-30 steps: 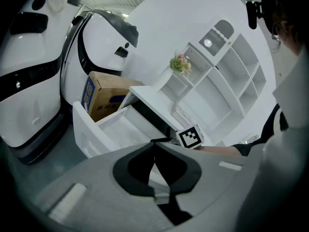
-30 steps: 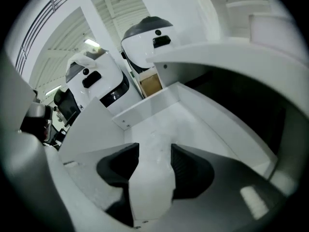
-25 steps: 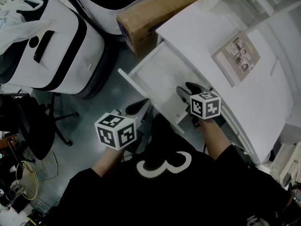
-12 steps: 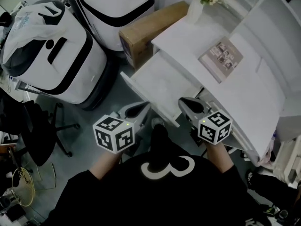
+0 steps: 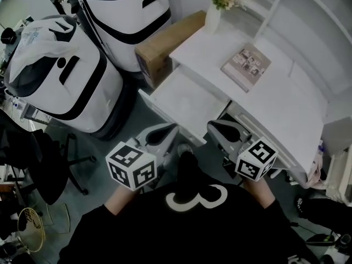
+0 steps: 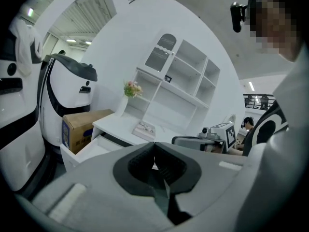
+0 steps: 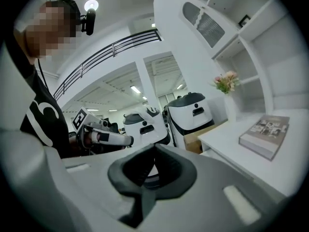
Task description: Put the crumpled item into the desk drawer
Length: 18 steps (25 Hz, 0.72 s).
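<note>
The white desk drawer (image 5: 184,100) stands pulled out, and its inside looks plain white. No crumpled item shows in any view. My left gripper (image 5: 171,127) hangs in front of the drawer's near corner, shut with nothing in it (image 6: 154,143). My right gripper (image 5: 213,125) is level with it, just off the drawer's front right. Its jaws have just been closing and now meet with nothing between them (image 7: 154,146). Both grippers point roughly level towards the desk (image 5: 264,100), clear of the drawer.
On the desk lie a book (image 5: 246,66) and a flower vase (image 5: 213,12). A cardboard box (image 5: 165,40) stands left of the desk, and beside it two large white machines (image 5: 60,87). A black office chair (image 5: 33,158) is at the far left. White shelves (image 6: 183,86) rise behind the desk.
Both grippers have risen and drawn back from the drawer towards the person. The right gripper's jaws, open over the drawer in the earliest frame, are now shut.
</note>
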{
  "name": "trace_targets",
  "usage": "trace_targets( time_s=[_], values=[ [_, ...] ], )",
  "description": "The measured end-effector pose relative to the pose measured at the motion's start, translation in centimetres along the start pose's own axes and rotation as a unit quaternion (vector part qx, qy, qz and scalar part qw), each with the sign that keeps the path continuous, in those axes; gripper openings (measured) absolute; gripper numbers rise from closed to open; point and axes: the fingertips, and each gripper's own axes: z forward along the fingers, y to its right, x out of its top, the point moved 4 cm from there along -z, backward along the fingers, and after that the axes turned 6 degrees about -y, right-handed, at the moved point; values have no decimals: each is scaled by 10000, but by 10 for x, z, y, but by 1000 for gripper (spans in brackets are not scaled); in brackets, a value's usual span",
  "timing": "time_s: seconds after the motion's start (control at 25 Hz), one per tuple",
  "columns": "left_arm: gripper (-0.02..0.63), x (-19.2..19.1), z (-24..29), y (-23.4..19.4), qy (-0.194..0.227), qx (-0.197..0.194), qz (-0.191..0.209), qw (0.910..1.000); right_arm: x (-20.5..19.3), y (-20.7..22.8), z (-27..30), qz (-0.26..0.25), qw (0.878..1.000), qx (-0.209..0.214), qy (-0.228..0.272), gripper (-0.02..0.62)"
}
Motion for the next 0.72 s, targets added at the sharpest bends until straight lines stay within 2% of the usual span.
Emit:
trace_targets(
  time_s=[0.72],
  values=[
    [11,-8,-4,30,84,-198,208,9996,-11,-17,-27,27,9998,-62,165,3]
  ],
)
